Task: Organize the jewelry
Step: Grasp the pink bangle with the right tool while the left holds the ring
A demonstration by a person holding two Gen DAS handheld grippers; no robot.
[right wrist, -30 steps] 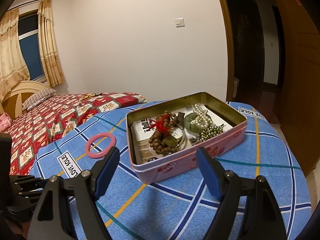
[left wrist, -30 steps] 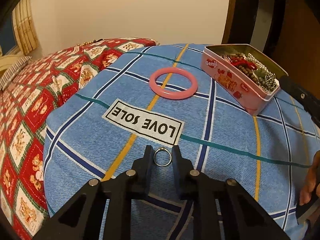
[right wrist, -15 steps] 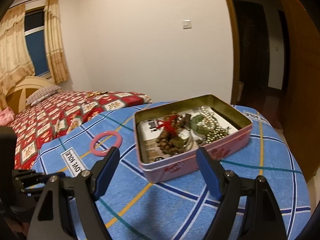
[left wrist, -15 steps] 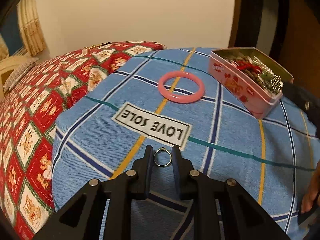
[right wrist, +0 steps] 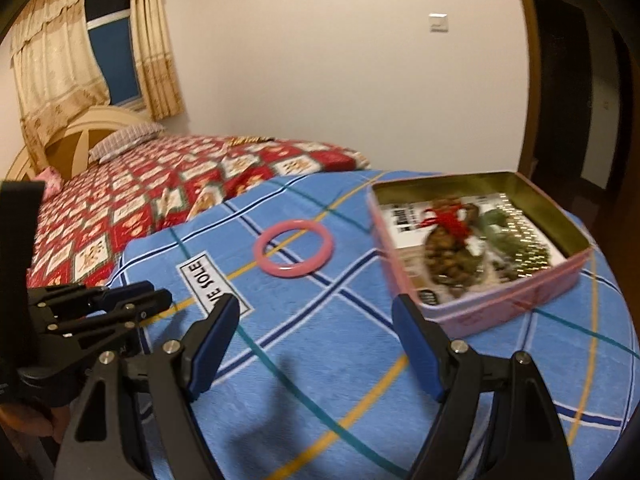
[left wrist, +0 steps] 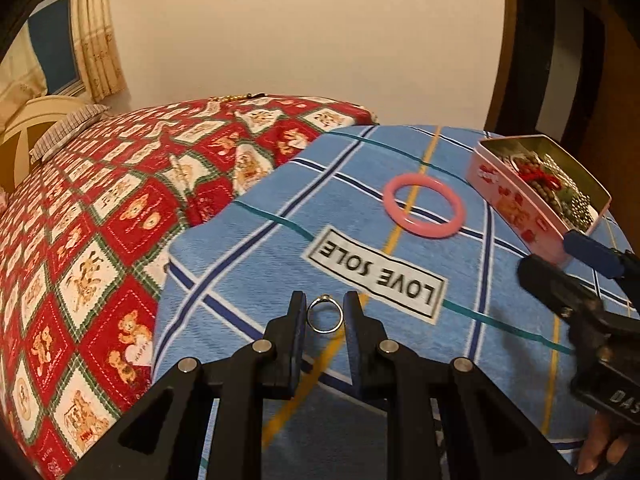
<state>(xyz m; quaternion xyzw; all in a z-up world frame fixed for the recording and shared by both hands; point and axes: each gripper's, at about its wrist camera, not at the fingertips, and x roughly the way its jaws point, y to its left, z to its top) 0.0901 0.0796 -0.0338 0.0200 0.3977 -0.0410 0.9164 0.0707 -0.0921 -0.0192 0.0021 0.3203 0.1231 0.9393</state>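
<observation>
My left gripper (left wrist: 325, 307) is shut on a small silver ring (left wrist: 325, 327), held upright between its black fingertips just above the blue blanket. A pink bangle (left wrist: 390, 202) lies flat farther off, seen also in the right wrist view as the bangle (right wrist: 290, 272). An open pink tin (left wrist: 516, 204) with beads, a red tassel and pearls stands to its right. My right gripper (right wrist: 315, 305) is open and holds nothing; the tin (right wrist: 500, 304) sits just beyond its right finger. The left gripper (right wrist: 132, 300) shows at that view's left edge.
The blue checked blanket (left wrist: 500, 340) with a "LOVE SOLE" label (left wrist: 376, 272) covers the near end of a bed. A red patterned quilt (left wrist: 100, 220) spreads to the left toward a pillow and headboard. A dark doorway (right wrist: 560, 80) stands at the right.
Both hands have shifted sideways. The tin now lies right of the right gripper's jaws instead of between them. The right gripper reaches further into the left view. The ring stays gripped.
</observation>
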